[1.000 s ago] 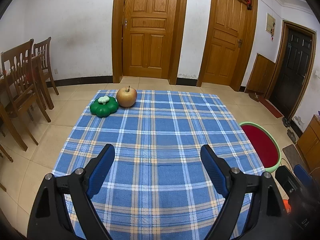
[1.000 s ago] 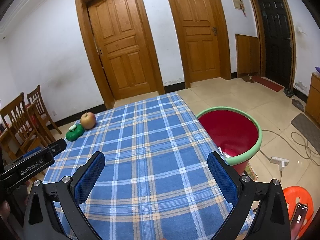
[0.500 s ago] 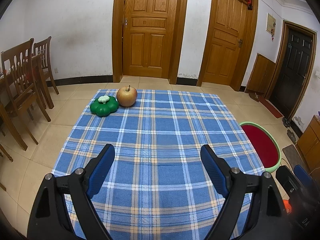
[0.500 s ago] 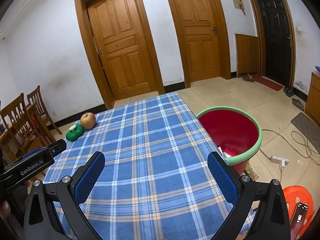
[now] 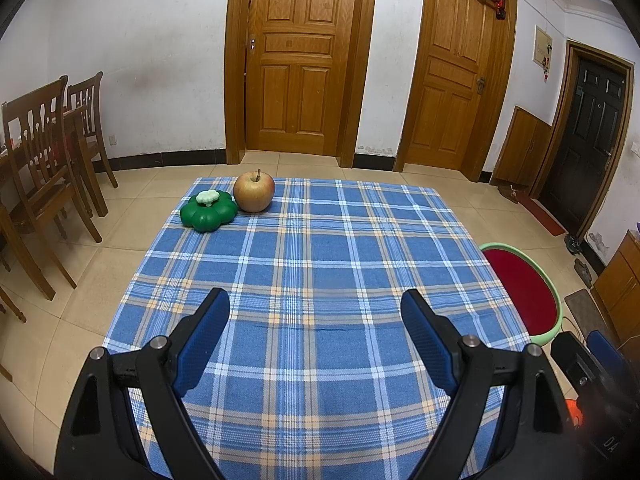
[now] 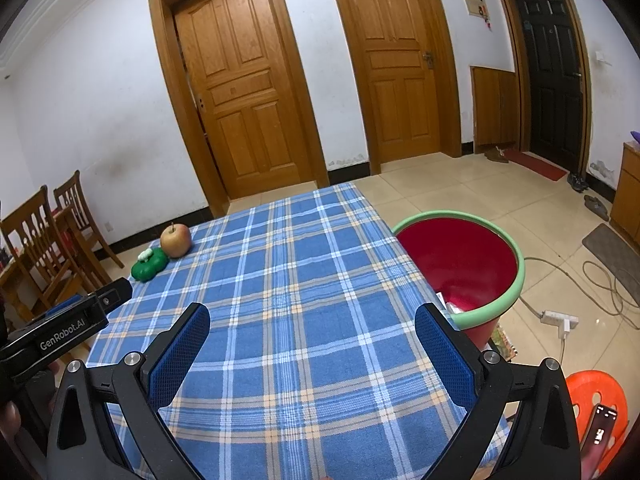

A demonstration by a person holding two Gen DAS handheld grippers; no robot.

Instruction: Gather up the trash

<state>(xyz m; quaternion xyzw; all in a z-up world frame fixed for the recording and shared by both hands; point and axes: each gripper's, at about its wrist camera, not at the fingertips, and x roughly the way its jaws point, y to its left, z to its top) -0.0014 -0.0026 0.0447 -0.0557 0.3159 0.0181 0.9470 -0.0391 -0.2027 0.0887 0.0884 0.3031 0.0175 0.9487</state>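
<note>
Trash is what you are looking for, and nothing on the near cloth is offering itself — both grippers are hanging over the near edge of the plaid tablecloth [image 5: 320,264] with their jaws standing wide and nothing between the blue pads. Your left gripper [image 5: 316,312] is pointing straight up the table; your right gripper [image 6: 312,328] is sitting beside it, closer to the red bin [image 6: 460,264] with the green rim, which is standing on the floor just off the table's right edge (a few scraps are showing at its bottom).

Looking farther out, the only loose things are sitting at the far left corner: a green pumpkin-shaped piece [image 5: 208,212] and, touching it on the right, an apple [image 5: 254,191] standing stem up. Both are lying ahead and to the left of your fingers, well apart from them. Your left hand is looking like the nearer one for that reach — whether either item counts as trash, you cannot be telling from here.
</note>
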